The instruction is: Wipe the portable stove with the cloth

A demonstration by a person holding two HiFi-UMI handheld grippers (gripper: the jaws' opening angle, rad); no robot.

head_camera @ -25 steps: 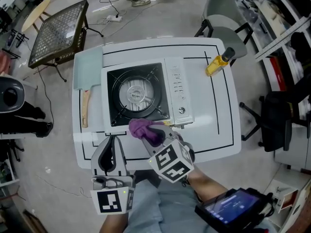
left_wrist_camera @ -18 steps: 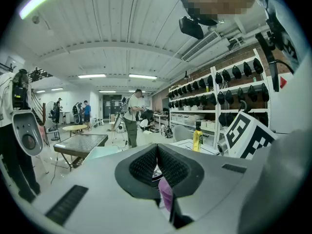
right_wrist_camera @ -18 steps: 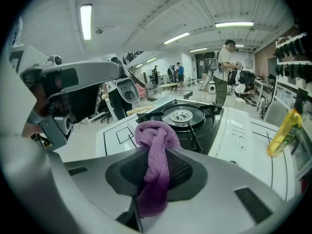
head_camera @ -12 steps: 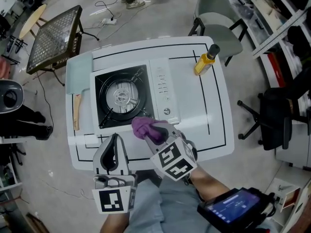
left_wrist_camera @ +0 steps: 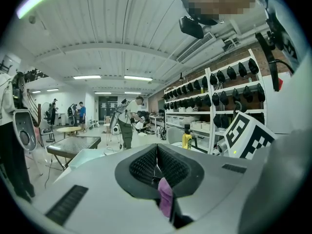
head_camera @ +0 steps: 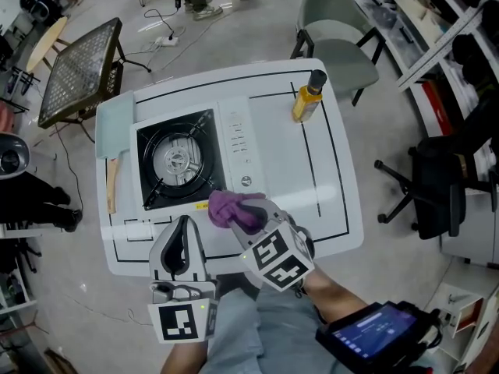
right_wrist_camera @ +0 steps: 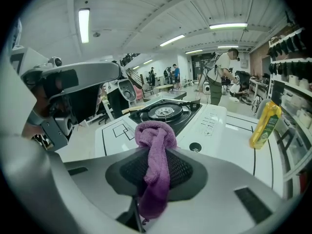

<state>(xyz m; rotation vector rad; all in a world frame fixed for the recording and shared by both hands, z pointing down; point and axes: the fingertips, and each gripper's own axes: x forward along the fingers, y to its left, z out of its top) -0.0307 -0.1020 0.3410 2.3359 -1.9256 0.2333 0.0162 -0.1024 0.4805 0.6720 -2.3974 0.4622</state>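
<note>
Over the table's [head_camera: 335, 201] near edge: right claw [head_camera: 248, 213] narrowly parted, pinching the bunched cloth [head_camera: 228, 206] by the stove's [head_camera: 234, 142] near edge. Left claw [head_camera: 182, 244] pressed together. Stove's long axis runs left-right in the head view, control panel at right.

Right gripper [head_camera: 251, 206] clamping purple cloth [head_camera: 226, 207] beside portable stove [head_camera: 176, 162], left gripper [head_camera: 182, 226] seemingly closed
</note>
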